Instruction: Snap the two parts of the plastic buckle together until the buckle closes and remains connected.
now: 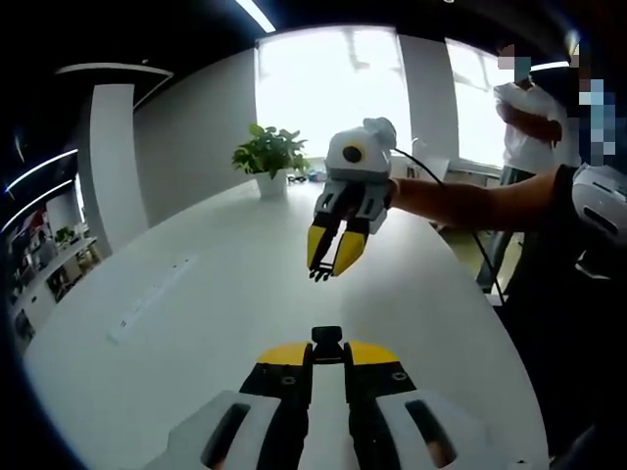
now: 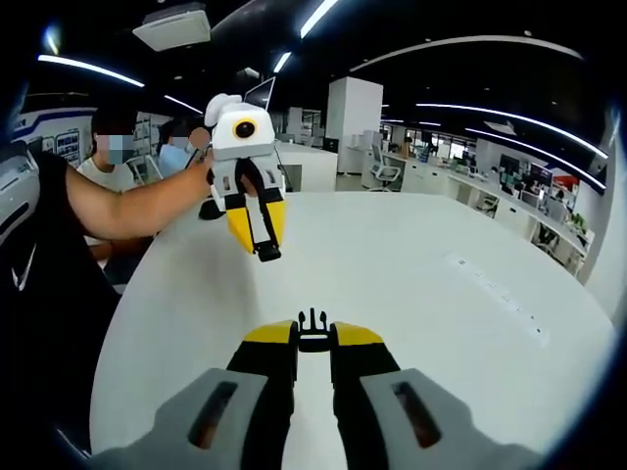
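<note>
My left gripper (image 1: 327, 351) is shut on the black socket half of the buckle (image 1: 327, 343), which pokes out between its yellow tips. Ahead of it, above the white table (image 1: 216, 284), hangs my right gripper (image 1: 329, 266), shut on the black pronged half (image 1: 319, 275) and pointing down towards the left one. In the right gripper view, the right gripper (image 2: 313, 338) holds the pronged half (image 2: 313, 328) with its prongs forward. The left gripper (image 2: 263, 243) faces it with the socket half (image 2: 267, 254) at its tips. The two halves are apart, with a clear gap between them.
A potted plant (image 1: 269, 157) stands at the table's far end by the window. A flush cable slot (image 1: 147, 299) runs along the table top. A person in a white shirt (image 1: 529, 117) stands beside the table. Seated people (image 2: 118, 157) and office desks (image 2: 441, 166) lie beyond.
</note>
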Demonstrator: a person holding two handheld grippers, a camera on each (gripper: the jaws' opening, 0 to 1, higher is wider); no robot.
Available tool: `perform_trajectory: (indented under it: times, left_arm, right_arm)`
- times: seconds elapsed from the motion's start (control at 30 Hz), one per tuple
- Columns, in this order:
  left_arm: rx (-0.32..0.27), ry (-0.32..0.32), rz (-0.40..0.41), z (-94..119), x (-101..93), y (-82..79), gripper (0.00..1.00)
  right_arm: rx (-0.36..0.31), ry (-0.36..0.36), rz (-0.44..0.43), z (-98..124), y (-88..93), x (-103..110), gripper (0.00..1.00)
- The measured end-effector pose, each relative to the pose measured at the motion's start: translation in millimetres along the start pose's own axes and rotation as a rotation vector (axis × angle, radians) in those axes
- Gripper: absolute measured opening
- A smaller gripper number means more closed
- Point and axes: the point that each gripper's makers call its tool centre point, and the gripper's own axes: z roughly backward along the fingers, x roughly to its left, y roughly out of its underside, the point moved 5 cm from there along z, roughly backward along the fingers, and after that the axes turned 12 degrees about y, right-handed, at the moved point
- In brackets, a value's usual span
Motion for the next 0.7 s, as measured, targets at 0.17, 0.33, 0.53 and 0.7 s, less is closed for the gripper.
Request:
perform_trajectory:
  times: [0.17,0.33,0.53,0.7]
  left_arm:
    - [-0.003,0.005,0.002,-0.5,-0.4,0.9,0.11]
    - [-0.003,0.006,0.006,-1.4,1.1,3.0,0.11]
    - [-0.006,0.012,0.009,-3.8,2.0,4.7,0.11]
    - [-0.008,0.014,0.005,-5.9,1.1,4.5,0.11]
  right_arm:
    - [0.0,-0.006,0.001,-2.5,0.9,1.1,0.11]
    - [-0.003,-0.011,-0.001,-4.3,2.6,2.7,0.11]
    - [0.001,-0.018,-0.006,-5.5,6.6,4.7,0.11]
    - [0.002,-0.019,-0.009,-5.1,8.3,6.1,0.11]
